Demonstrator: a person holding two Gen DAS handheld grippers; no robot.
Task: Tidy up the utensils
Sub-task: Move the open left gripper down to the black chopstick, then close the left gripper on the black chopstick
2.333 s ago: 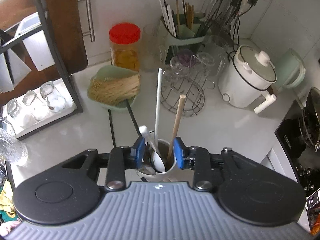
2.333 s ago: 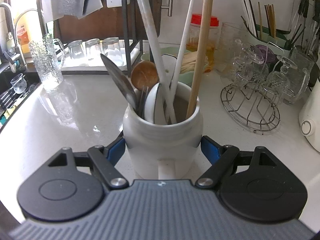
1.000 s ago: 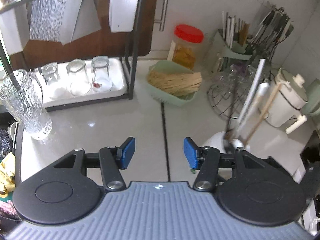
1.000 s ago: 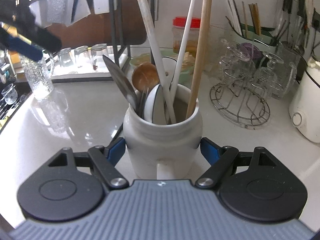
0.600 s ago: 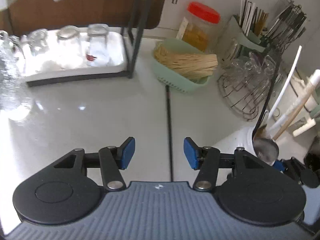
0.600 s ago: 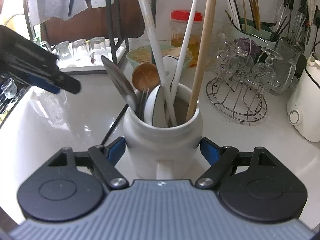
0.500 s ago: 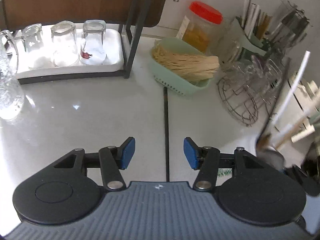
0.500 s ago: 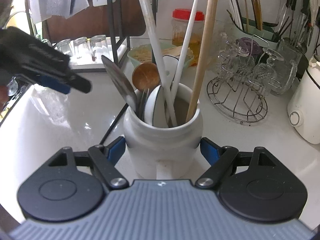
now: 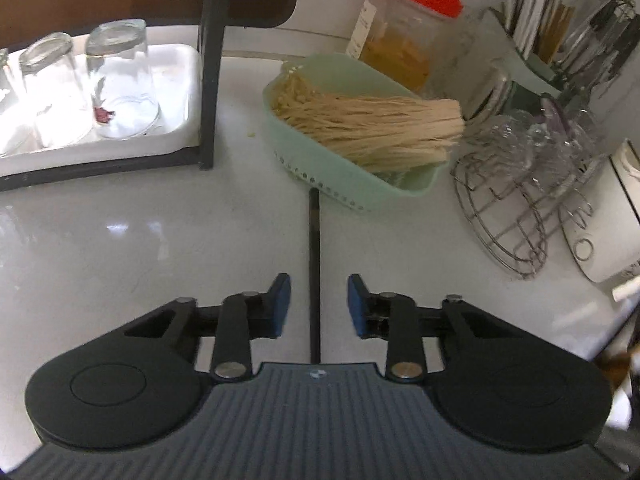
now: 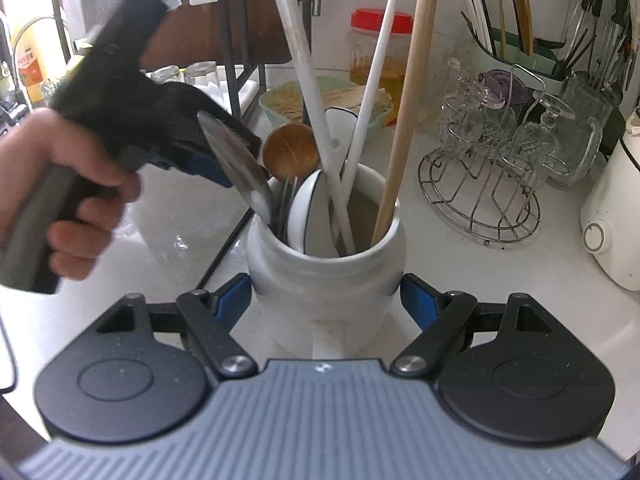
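A white ceramic jar (image 10: 326, 276) stands on the white counter, and my right gripper (image 10: 326, 300) is shut on it, one blue pad on each side. It holds a metal spoon (image 10: 236, 168), a wooden spoon (image 10: 290, 152), a white ceramic spoon (image 10: 308, 216), two long white sticks and a wooden stick (image 10: 404, 120). A thin black stick (image 9: 315, 240) lies on the counter. My left gripper (image 9: 318, 304) hangs low over it, jaws closing, with the stick between the pads but untouched. In the right wrist view the left gripper (image 10: 212, 168) sits just left of the jar, held by a hand (image 10: 72, 200).
A green basket (image 9: 360, 196) of noodles lies beyond the stick. A dark rack holds a white tray (image 9: 100, 148) of upturned glasses at the left. A wire rack (image 9: 520, 208) of glassware, a red-lidded jar (image 9: 400, 40), a cutlery drainer (image 10: 516, 60) and a white cooker (image 10: 612, 216) stand at the right.
My left gripper has come down toward the counter and nearer the jar, its fingers have narrowed, and the black stick now lies between them. The right gripper and jar have stayed put.
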